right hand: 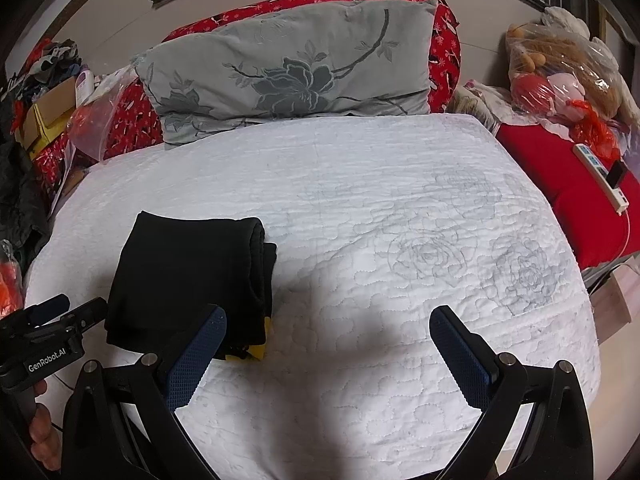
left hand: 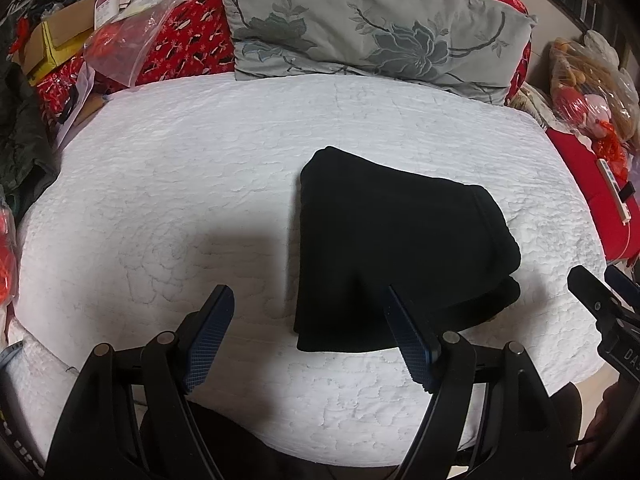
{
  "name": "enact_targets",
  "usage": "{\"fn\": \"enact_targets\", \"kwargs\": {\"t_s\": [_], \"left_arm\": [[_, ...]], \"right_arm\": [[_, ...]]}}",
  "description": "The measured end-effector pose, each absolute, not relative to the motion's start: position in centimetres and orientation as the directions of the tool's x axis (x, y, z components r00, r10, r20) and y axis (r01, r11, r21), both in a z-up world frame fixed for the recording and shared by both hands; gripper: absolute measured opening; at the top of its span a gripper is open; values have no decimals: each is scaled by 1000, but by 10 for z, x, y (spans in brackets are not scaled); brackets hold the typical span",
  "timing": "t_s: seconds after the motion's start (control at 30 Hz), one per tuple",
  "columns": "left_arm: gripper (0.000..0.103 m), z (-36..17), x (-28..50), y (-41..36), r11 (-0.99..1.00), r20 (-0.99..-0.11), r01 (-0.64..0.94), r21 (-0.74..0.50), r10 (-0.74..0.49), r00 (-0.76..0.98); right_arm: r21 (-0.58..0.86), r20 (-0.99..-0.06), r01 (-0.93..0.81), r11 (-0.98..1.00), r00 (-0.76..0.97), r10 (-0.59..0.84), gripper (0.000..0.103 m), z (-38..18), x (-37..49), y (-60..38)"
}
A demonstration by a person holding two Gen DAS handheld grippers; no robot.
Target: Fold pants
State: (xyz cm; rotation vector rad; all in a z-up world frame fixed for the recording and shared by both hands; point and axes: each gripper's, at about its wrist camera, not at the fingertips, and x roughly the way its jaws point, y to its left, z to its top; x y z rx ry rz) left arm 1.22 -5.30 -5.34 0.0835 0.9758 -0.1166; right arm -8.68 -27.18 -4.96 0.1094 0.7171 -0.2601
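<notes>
The black pants [left hand: 396, 248] lie folded into a compact stack on the white quilted bed [left hand: 180, 184]; they also show in the right wrist view [right hand: 188, 272], left of centre, with a small yellow tag at the near corner. My left gripper [left hand: 308, 292] is open and empty, hovering just in front of the pants' near left edge. My right gripper [right hand: 328, 316] is open and empty, above the bed to the right of the pants. The right gripper also shows at the right edge of the left wrist view [left hand: 600, 292]. The left gripper shows at the left edge of the right wrist view [right hand: 60, 312].
A grey floral pillow [left hand: 368, 28] leans on a red floral headboard cushion [right hand: 444, 40]. Boxes, bags and clothes [left hand: 60, 40] pile up at the left. A bag of plush toys [right hand: 560, 68], a red cushion and a power strip [right hand: 600, 172] lie at the right.
</notes>
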Motion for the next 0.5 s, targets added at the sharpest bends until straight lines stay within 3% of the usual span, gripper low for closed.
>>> {"fn": "enact_targets", "kwargs": {"t_s": [0.33,0.5], "left_arm": [[77,-43,51,-38,988,-862,129,-84,-137,487],[77,-37,62,-33,992,-848,108,-65,-112,518]], "right_arm": [[55,-670,255,965,726,-153,102,-44,-68,-283],[72,-669,255,964,730,-142,102,-43,-61,-285]]}}
